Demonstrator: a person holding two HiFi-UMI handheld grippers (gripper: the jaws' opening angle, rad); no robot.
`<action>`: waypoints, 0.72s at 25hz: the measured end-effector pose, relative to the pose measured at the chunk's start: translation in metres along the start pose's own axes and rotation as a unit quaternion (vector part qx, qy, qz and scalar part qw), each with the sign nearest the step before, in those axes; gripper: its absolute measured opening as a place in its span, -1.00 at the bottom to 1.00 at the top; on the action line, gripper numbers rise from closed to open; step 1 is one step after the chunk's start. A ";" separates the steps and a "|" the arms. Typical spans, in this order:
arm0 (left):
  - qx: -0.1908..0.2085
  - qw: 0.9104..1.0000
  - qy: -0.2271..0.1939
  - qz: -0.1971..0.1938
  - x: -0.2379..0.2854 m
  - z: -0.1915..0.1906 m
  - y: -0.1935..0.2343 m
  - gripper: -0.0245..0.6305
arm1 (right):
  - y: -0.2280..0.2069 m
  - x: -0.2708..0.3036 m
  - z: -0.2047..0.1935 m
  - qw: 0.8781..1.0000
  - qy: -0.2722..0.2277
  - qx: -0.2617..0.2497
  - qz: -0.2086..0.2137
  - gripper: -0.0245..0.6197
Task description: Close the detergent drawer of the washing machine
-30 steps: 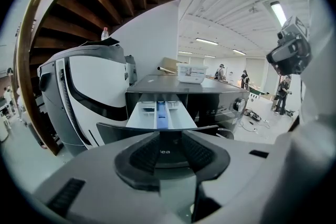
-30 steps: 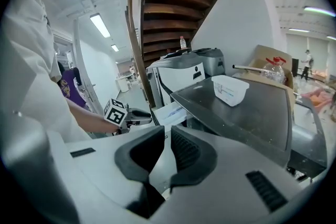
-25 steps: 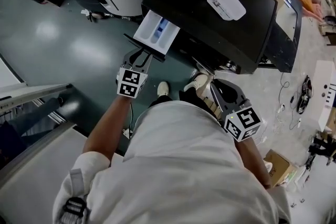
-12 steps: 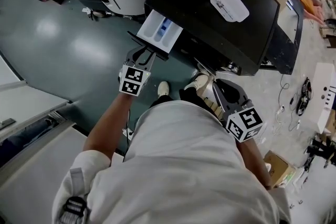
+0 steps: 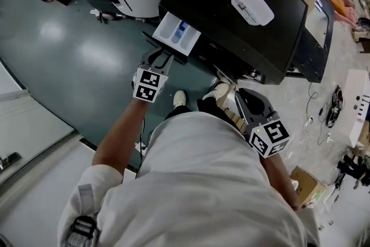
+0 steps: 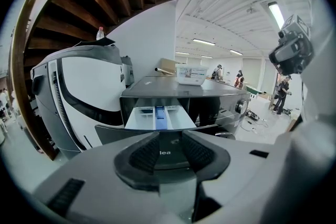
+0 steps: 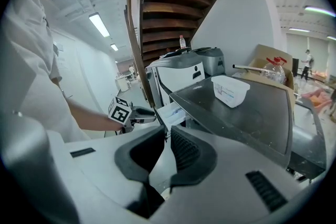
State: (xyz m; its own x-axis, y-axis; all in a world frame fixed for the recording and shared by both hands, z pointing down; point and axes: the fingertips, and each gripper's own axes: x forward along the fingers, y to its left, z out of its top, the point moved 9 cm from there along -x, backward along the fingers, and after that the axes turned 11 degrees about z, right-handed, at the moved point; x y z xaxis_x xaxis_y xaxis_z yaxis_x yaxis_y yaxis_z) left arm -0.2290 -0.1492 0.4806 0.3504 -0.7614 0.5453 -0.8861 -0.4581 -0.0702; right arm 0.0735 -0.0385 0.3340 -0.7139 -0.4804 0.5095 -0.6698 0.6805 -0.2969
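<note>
A: So, where is the left gripper [image 6: 171, 140]?

B: Right at the drawer. Its jaws stand apart, and the dark front panel [image 6: 110, 134] of the white plastic detergent drawer [image 6: 157, 117] lies straight across the gap between their tips. Nothing is clamped. Whether the tips touch the panel, I cannot tell.

A: And the right gripper [image 7: 167, 132]?

B: Low at the person's right side, well apart from the drawer. Its jaws are drawn together at the tips and hold nothing.

A: The drawer itself?

B: It stands out from the upper left corner of the dark grey boxy washing machine [image 6: 178, 86], with its white compartments and blue middle insert in plain view.

A: Farther back?

B: A white rectangular plastic tub [image 6: 191, 74] sits on the machine's flat top. A white rounded appliance with black bands [image 6: 84, 92] stands just beside the machine, on its left.
</note>
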 end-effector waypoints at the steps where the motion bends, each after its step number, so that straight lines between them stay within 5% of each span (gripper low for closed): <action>1: 0.000 1.000 0.000 0.000 0.001 0.001 0.000 -0.51 | -0.001 0.000 0.000 1.000 0.000 0.001 0.000 -0.83; 18: 0.000 1.000 -0.001 0.002 0.020 0.008 0.001 -0.51 | -0.010 -0.010 -0.004 1.000 -0.002 0.010 -0.013 -0.83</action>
State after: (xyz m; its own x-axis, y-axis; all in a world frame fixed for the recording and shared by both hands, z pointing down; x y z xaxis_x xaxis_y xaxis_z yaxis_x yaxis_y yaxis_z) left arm -0.2200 -0.1686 0.4848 0.3475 -0.7638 0.5439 -0.8875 -0.4552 -0.0722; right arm 0.0882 -0.0381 0.3349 -0.6968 -0.5001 0.5142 -0.6924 0.6561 -0.3003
